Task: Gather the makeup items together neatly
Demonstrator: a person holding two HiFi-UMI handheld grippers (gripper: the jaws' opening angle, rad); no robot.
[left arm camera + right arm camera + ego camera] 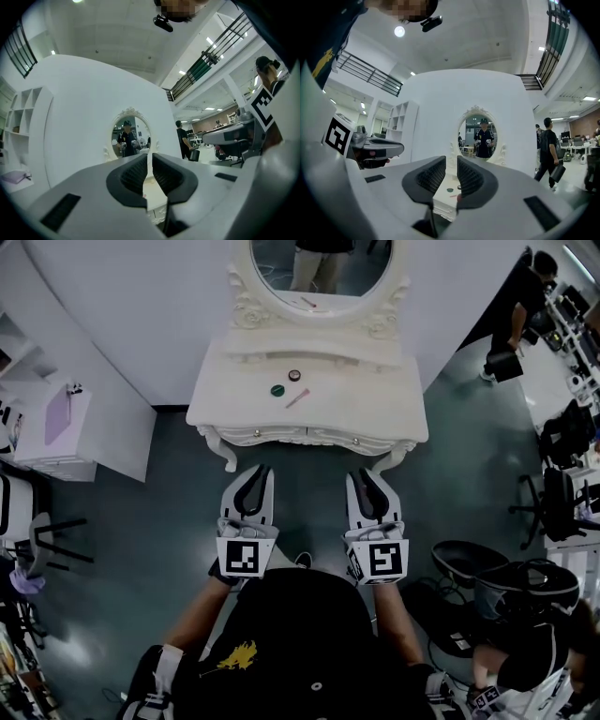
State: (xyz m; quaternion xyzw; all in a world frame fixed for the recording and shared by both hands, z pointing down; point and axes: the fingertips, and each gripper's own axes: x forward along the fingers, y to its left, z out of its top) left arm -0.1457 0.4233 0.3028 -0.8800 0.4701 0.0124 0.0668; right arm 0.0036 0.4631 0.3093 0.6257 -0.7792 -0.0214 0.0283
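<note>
Three makeup items lie on the white vanity table (375, 404): a green round compact (277, 390), a small dark round pot (294, 375) and a pink stick (298, 397). They sit close together left of the tabletop's middle. The compact (450, 190) and the stick (453, 196) also show between the right gripper's jaws, far ahead. My left gripper (258, 471) and right gripper (366, 474) are held level, side by side in front of the table's front edge, short of the items. Each gripper's jaws stand a narrow slit apart with nothing between them.
An oval mirror (319, 263) in an ornate frame rises at the table's back. A low white cabinet (56, 427) stands at the left. Black office chairs (469, 563) and a seated person (525, 652) are at the right. Another person (525, 296) stands far right.
</note>
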